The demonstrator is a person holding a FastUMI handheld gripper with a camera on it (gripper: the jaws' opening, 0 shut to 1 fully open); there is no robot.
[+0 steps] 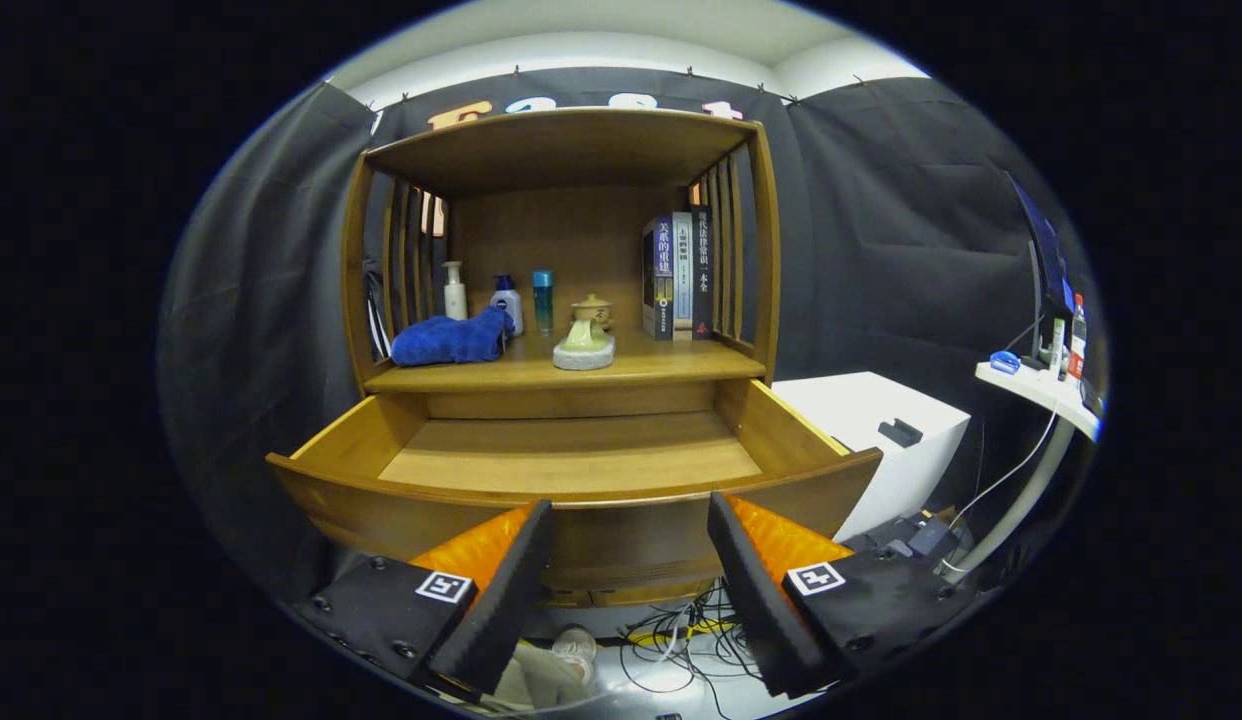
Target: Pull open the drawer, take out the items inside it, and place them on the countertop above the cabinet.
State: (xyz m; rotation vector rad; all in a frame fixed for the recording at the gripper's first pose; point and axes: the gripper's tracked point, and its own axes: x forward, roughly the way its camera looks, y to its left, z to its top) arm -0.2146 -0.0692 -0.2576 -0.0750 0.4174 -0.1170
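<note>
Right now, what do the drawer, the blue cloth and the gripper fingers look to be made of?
Drawer: wood, warm brown with a smooth satin sheen and faint grain, pulled open. Blue cloth: soft fabric, probably terry or microfibre, judging by its plush folds. Gripper fingers: black, matte foam-like pads on ribbed orange backs, likely plastic; open, just before the drawer front.

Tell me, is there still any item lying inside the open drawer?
No, the drawer shows only its bare wooden bottom, while the open claw hangs empty in front of it.
</note>
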